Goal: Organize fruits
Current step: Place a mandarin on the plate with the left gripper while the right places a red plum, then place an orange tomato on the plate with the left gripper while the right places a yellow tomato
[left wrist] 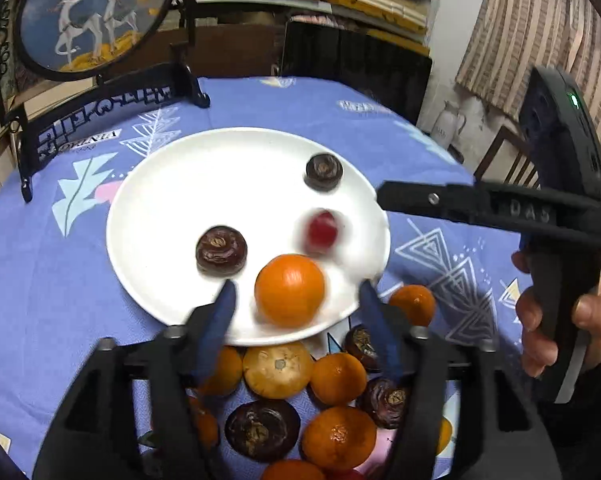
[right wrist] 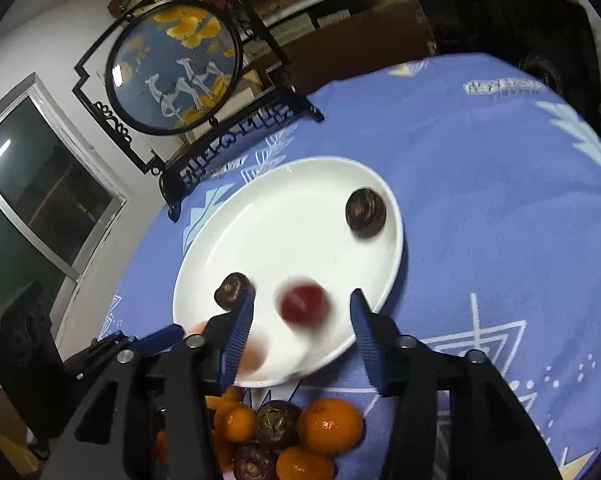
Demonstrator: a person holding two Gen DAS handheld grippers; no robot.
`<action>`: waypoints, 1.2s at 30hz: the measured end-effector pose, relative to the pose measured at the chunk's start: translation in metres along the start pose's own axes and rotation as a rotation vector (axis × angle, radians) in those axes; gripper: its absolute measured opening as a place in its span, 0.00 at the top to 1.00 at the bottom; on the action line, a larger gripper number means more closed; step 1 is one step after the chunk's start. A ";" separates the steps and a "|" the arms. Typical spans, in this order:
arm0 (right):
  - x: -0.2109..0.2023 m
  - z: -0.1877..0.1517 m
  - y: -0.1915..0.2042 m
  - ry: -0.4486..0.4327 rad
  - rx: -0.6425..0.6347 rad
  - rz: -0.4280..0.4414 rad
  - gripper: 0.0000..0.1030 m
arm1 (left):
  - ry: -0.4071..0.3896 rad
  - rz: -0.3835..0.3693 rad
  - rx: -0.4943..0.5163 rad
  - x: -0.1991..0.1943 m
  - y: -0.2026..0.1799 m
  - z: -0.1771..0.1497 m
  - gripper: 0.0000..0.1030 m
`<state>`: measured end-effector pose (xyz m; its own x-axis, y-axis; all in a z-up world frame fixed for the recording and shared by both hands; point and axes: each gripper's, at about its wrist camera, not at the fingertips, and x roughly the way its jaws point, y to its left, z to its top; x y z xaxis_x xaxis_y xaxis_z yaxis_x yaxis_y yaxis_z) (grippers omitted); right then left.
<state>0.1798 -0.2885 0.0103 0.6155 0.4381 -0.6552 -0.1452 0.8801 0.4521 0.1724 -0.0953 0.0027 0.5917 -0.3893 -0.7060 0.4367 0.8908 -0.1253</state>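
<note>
Left gripper: the left gripper [left wrist: 294, 304] hangs over the near rim of the white plate [left wrist: 172, 184] with its jaws spread wide and nothing held; an orange [left wrist: 289, 290] sits on the plate between the two blue fingers [left wrist: 216, 320], touching neither as far as I can tell
Right gripper: the right gripper [right wrist: 302, 320] is also spread apart and empty, poised over the plate's near edge; a red fruit [right wrist: 303, 305] lies between its fingers, smeared with blur
Plate contents: two dark brown chestnut-like fruits [left wrist: 221, 250], one near the middle and one by the far rim; the orange at the near rim; the red fruit just beside it, blurred in both views, which suggests it is rolling
Waiting pile: more oranges and dark fruits [left wrist: 320, 400] lie heaped on the blue patterned cloth of the surface [left wrist: 60, 280], just in front of the plate
Background: a round painted screen on a black stand [left wrist: 96, 12] stands at the far left of the surface
Step, as I judge it: fruit freshly let go onto the plate; most of the pile not yet moved
Risk, rolling: the red fruit lies close to the shallow rim; it may roll off onto the cloth
Risk, nudging: the orange is round and unheld; a finger brushing it could push it over the near edge
Risk, collision: both grippers crowd the same edge; a reach toward the pile could knock one against the other or tip the plate
</note>
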 end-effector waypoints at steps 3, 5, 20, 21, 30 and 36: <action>-0.015 -0.010 0.002 -0.029 -0.019 -0.018 0.50 | -0.042 0.017 0.016 -0.018 0.000 -0.008 0.31; -0.026 -0.019 0.001 -0.040 -0.017 -0.017 0.49 | -0.055 0.010 0.033 -0.033 -0.001 -0.019 0.31; -0.064 -0.099 -0.022 -0.038 0.032 -0.077 0.44 | 0.046 0.083 0.072 -0.078 0.014 -0.133 0.45; -0.063 -0.103 -0.020 -0.031 0.027 -0.077 0.44 | 0.051 0.086 0.079 -0.075 0.014 -0.134 0.45; -0.068 -0.126 0.010 0.036 -0.110 -0.045 0.44 | 0.034 0.087 0.051 -0.059 0.016 -0.138 0.58; -0.060 -0.142 0.030 0.120 -0.191 0.037 0.44 | -0.065 0.068 0.054 -0.096 0.016 -0.133 0.66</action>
<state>0.0284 -0.2627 -0.0226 0.5125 0.4792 -0.7126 -0.3168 0.8768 0.3618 0.0325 -0.0128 -0.0242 0.6635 -0.3442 -0.6643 0.4290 0.9024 -0.0391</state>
